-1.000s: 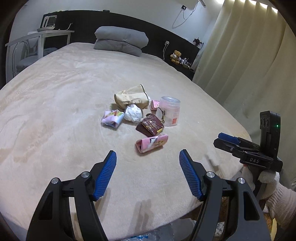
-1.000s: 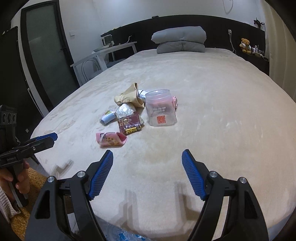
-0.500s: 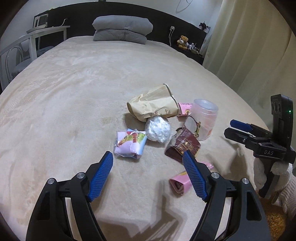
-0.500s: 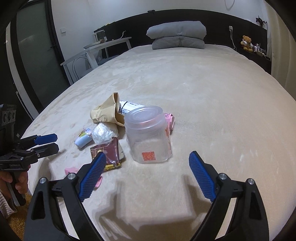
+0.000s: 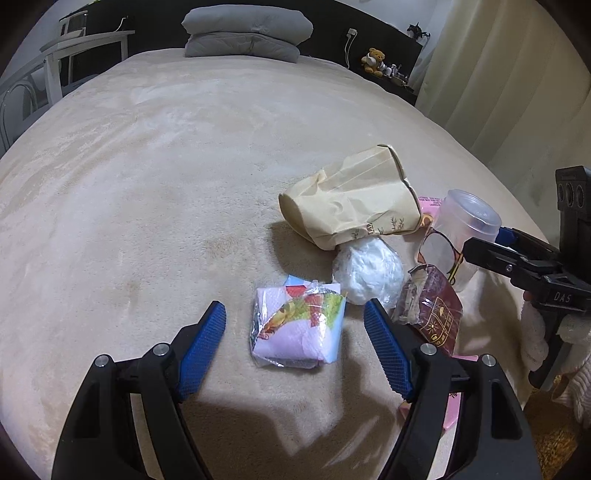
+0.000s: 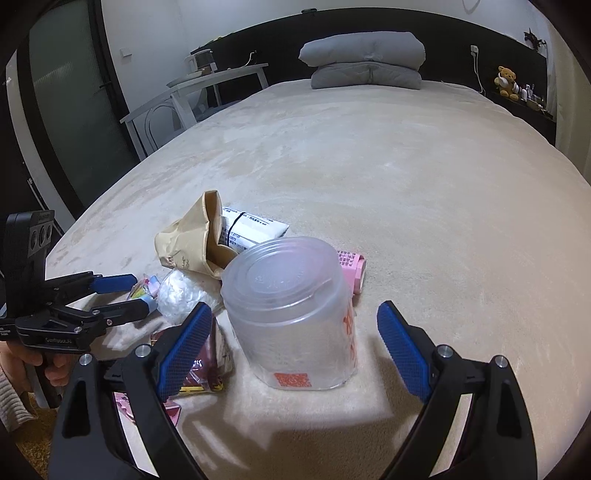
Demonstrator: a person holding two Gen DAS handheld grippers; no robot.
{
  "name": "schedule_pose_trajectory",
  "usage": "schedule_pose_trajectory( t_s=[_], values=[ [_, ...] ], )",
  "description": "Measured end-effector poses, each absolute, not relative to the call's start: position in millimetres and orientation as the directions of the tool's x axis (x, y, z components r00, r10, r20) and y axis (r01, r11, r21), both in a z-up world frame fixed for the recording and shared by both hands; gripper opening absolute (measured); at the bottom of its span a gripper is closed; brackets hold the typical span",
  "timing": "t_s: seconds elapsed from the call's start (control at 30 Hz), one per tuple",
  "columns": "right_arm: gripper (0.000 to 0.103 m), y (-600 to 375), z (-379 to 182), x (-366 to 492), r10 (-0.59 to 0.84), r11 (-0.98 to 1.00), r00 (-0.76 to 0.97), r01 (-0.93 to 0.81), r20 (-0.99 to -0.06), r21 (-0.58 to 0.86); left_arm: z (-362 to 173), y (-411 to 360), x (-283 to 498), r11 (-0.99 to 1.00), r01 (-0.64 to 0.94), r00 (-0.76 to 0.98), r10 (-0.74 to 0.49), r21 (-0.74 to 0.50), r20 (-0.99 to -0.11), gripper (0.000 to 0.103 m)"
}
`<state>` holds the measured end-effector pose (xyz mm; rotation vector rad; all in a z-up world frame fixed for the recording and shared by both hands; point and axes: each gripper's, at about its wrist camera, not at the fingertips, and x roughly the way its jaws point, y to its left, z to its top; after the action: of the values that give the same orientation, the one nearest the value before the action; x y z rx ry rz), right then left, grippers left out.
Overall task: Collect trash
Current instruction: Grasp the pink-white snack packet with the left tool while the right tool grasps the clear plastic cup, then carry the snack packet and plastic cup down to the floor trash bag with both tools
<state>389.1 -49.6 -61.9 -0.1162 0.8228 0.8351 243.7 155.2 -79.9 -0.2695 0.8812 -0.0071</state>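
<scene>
A pile of trash lies on the beige bed (image 5: 147,184). My left gripper (image 5: 294,306) is open and its jaws are closing around a plastic-wrapped tissue packet (image 5: 295,332), which lies between the fingers untouched. Beside it are a white crumpled wad (image 5: 367,269), a brown paper bag (image 5: 354,199) and a maroon wrapper (image 5: 436,314). My right gripper (image 6: 294,307) stands open around a clear plastic jar (image 6: 291,314); its pads are apart from the jar's sides. A pink packet (image 6: 351,269) lies behind the jar.
Grey pillows (image 5: 247,33) sit at the headboard. A white table and chair (image 6: 192,96) stand left of the bed, a teddy bear (image 6: 508,81) on a shelf at the right, and curtains (image 5: 498,74). A pink wrapper (image 5: 452,406) lies near the bed's edge.
Both grippers moved forward and down to the pile. The left came over the tissue packet, the right around the jar, and the right's jaws widened.
</scene>
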Motion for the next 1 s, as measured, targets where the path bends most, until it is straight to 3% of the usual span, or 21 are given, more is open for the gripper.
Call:
schedule_pose_trajectory(
  t_s=[0.03,0.17,1.0],
  values=[
    [0.088,-48.4,-62.6,389.1,0.611,0.684,0.390,-0.698,-0.689,0.212,-80.5,154.0,244.5,0.967,-0.101,0.636,-0.116,-0.232,-0.763,0.075],
    [0.072,-41.8,-65.5,392.0,0.597,0.684,0.388,-0.704,-0.703,0.193,-84.3,148.2,247.9,0.976,-0.093,0.621,-0.096,-0.195,-0.778,0.050],
    [0.069,-86.2,-37.1,364.9,0.627,0.712,0.438,-0.657,-0.644,0.247,-47.0,142.0,206.5,0.970,-0.137,0.698,-0.051,-0.203,-0.714,0.047]
  ],
)
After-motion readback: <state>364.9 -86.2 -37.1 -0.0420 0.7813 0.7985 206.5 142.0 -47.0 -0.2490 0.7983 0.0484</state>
